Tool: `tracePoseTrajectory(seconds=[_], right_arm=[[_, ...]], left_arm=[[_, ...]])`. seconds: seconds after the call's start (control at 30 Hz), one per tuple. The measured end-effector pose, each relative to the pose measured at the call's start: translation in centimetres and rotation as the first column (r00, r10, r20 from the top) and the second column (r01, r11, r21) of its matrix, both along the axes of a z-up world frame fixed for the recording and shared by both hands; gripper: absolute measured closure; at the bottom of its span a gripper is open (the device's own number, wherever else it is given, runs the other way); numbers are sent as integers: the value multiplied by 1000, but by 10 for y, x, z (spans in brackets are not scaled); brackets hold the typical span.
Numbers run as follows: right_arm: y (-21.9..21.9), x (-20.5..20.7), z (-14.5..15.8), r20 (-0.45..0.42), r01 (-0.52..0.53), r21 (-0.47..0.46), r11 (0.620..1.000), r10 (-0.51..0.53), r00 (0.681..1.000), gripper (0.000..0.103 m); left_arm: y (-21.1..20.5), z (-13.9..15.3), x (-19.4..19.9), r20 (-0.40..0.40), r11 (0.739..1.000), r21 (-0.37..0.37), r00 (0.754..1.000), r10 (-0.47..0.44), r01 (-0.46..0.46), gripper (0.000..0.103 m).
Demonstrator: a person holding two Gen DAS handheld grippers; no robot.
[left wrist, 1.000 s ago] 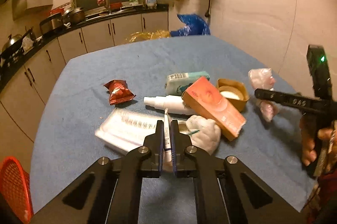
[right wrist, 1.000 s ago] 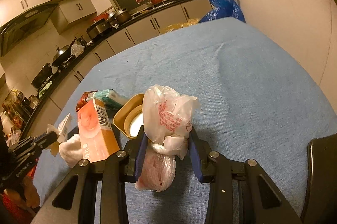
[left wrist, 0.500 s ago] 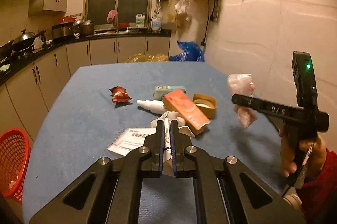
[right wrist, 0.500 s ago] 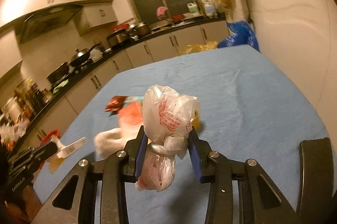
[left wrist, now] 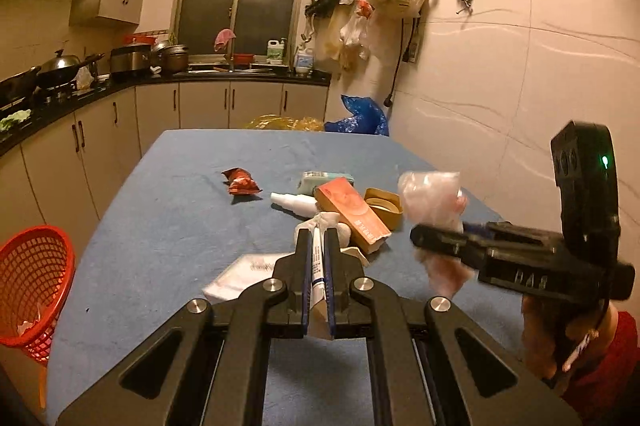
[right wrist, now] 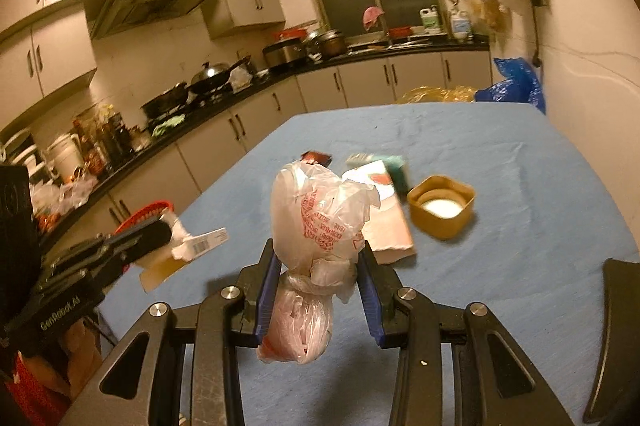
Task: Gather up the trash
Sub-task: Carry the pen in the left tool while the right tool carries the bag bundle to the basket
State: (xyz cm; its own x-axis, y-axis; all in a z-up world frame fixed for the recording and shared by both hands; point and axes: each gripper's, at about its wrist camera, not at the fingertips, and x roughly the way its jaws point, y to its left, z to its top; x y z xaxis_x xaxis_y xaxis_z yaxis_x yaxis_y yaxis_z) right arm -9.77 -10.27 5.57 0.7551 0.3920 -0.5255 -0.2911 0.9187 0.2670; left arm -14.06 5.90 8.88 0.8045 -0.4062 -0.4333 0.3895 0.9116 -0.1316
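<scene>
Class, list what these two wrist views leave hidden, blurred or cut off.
- Red basket: left wrist view, contents mostly hidden by its wall; edge crops it.
- Tube: print too small.
- Tied plastic bag: right wrist view, contents hidden.
- Orange box: blurred, partly behind the bag.

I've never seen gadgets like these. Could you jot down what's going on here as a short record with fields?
Setting: kitchen, blue-covered table
Left gripper: shut on a flattened white tube
Right gripper: shut on a knotted plastic bag
On table: red snack wrapper, white spray bottle, orange carton, tan lid, white leaflet
Bin: red basket beside the table, scraps inside
</scene>
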Motion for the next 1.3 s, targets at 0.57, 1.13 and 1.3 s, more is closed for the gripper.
tracePoseTrajectory(seconds=[0.57,1.13,1.3], right_arm=[[13,2,-12,-30,-41,-9,999,41,999,62],[38,11,-12,-59,-135,25,991,136,989,62],[69,20,-11,-85,-208,27,978,209,974,62]], left_arm=[[9,0,2,-9,999,-12,999,31,-31,97],[60,34,-8,50,989,-82,991,126,-122,97],[90,42,-10,56,979,-109,982,181,-174,97]])
